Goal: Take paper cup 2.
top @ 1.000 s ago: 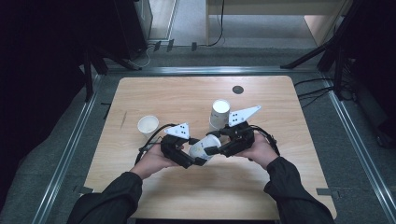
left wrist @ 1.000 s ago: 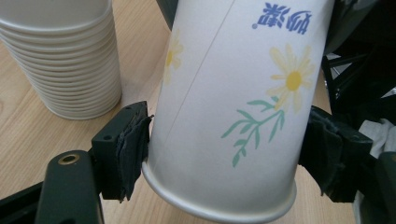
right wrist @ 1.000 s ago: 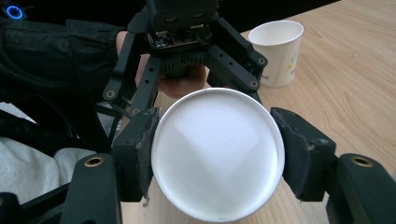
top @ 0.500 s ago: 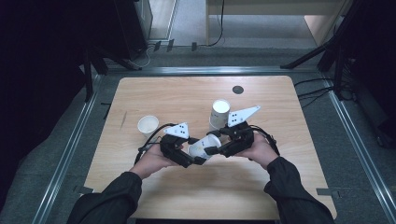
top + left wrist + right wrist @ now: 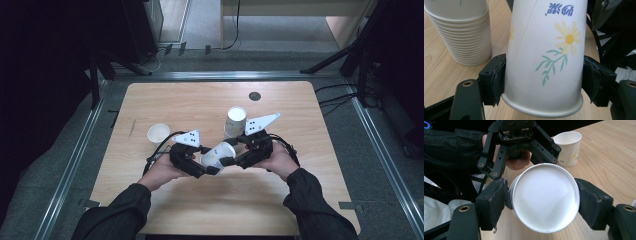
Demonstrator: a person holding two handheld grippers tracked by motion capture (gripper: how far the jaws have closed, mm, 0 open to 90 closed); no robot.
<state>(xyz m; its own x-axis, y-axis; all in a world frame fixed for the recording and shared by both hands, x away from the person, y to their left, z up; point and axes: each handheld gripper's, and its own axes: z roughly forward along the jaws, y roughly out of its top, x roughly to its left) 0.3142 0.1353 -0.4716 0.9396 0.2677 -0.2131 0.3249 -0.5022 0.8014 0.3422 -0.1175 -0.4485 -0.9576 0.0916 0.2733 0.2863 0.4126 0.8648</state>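
A paper cup point(image 5: 218, 155) lies on its side in mid-air between the two tools, over the middle of the worktop point(image 5: 300, 105) and nearer its near edge than its far one.

The left tool point(image 5: 214, 165) holds the cup: in the left gripper view its pads point(image 5: 496, 78) press on both sides of the wall close to the rolled rim, and its jaws have just been closing on it. The right tool point(image 5: 231, 155) stands wide around the cup's base end. In the right gripper view its jaws have just been opening, and whether the pads still touch the cup there is hard to tell.

The cup looks thin-walled, light and empty, so it should lift with almost no effort but dent easily. The wall between rim and base is likely the softest part, and a hard squeeze there would probably crease it. The rolled rim and the base ring should be stiffest, so the hold just by the rim seems sensible, with light pressure. The smooth printed wall may slip, and the taper could let the cup slide out towards its narrow end.

A stack point(image 5: 235, 121) of cups stands towards the far edge, and a single cup point(image 5: 158, 134) stands upright nearer the left edge.
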